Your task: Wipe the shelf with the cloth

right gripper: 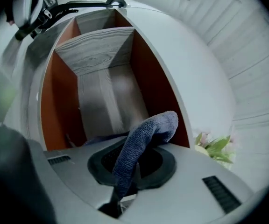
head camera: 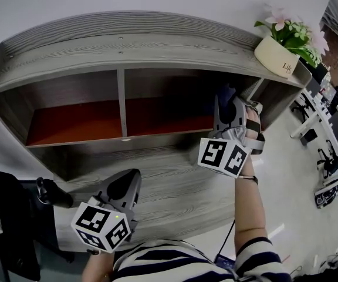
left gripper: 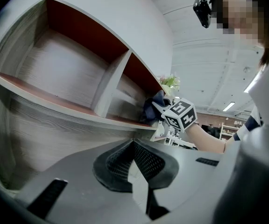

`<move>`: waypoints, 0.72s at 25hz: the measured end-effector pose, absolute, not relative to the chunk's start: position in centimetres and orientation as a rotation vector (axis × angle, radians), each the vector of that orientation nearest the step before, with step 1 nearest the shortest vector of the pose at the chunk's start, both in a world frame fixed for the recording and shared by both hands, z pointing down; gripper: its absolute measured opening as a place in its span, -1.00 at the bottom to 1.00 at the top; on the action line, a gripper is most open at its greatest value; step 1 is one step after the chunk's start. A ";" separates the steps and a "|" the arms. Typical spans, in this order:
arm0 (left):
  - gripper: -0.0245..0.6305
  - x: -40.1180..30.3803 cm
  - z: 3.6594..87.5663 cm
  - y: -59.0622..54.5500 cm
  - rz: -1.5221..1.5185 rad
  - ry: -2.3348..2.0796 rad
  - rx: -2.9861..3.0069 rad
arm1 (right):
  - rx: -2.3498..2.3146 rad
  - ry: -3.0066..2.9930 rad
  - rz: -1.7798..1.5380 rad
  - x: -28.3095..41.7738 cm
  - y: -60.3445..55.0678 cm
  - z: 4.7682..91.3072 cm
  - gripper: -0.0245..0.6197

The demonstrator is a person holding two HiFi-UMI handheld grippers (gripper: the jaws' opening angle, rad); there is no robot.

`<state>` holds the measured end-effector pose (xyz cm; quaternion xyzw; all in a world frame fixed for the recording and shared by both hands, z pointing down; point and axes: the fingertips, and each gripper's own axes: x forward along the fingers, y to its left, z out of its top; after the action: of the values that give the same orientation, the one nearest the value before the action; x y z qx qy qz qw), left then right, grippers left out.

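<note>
one shelf [head camera: 157, 47], one cloth [right gripper: 146, 136], one flowerpot [head camera: 274, 56] — two tongs [left gripper: 133, 146] [right gripper: 125, 171].

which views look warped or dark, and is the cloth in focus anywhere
Head view: fisheye bows the grey wood-grain shelf into an arc, its compartments shadowed. Left gripper view: dark corners. Right gripper view: the blue knitted cloth is sharp; the pale flowers at the edge are soft.

The head view looks steeply down from above onto the wooden shelf [head camera: 122, 107]. The left hand-held gripper [left gripper: 132, 142] camera looks from low down, up along its front. The right hand-held gripper [right gripper: 130, 148] camera peers closely into the right compartment [right gripper: 106, 92], seen in all three views.
</note>
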<state>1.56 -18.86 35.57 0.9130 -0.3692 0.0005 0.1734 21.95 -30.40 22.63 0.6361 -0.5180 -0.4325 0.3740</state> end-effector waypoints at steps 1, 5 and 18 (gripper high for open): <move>-0.88 1.6 35.5 -18.8 -0.001 -1.046 2.590 | 1.629 -1.284 -1.149 22.0 -30.3 22.0 -0.79; -0.88 1.7 35.5 -18.7 -0.004 -1.042 2.593 | 1.628 -1.107 -1.262 22.7 -30.2 19.9 -0.79; -0.88 1.5 35.4 -18.5 -0.022 -1.040 2.589 | 1.673 -0.790 -1.228 26.1 -30.9 18.6 -0.79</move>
<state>1.46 -18.54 35.39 0.9136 -0.3670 -0.0076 0.1749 26.13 -30.87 18.59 0.6748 -0.3188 -0.4954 0.4445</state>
